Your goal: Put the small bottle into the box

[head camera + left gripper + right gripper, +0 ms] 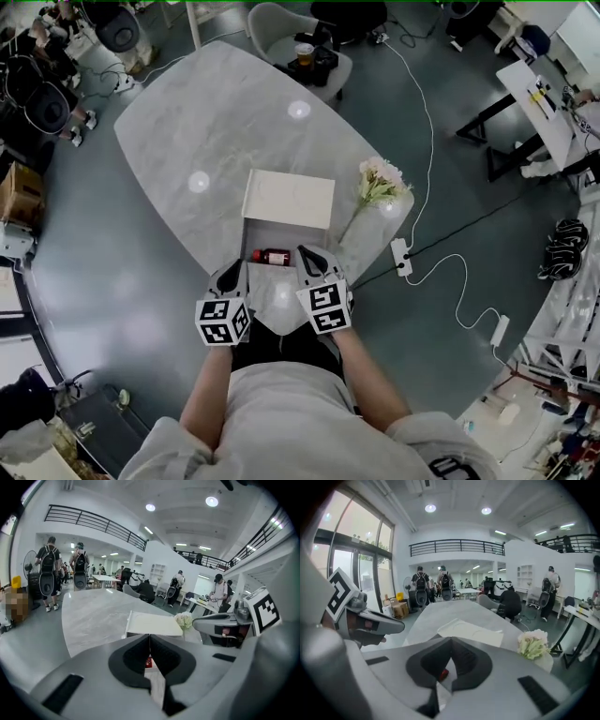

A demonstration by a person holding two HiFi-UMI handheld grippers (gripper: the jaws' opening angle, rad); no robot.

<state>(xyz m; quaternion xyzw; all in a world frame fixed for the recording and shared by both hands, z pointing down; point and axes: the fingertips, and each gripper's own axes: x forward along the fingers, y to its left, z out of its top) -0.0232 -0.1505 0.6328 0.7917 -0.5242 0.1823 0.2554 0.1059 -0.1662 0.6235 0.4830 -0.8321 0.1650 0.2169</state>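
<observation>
Head view: bottle (272,256) beyond shut jaws

A pale grey, marble-patterned oval counter (216,122) stands on a dark grey floor (112,272). Near its front edge sits a white rectangular box (288,199), its lid open and tilted up towards the far side. Just beside the box, at the counter's right edge, lies a small bunch of pale flowers with green stems (380,181).

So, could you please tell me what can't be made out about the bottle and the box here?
- The small bottle: label too small in the head view; in both gripper views the shut jaws leave only a red sliver.
- The box: its near corners hidden in the head view by the left gripper and right gripper.
</observation>
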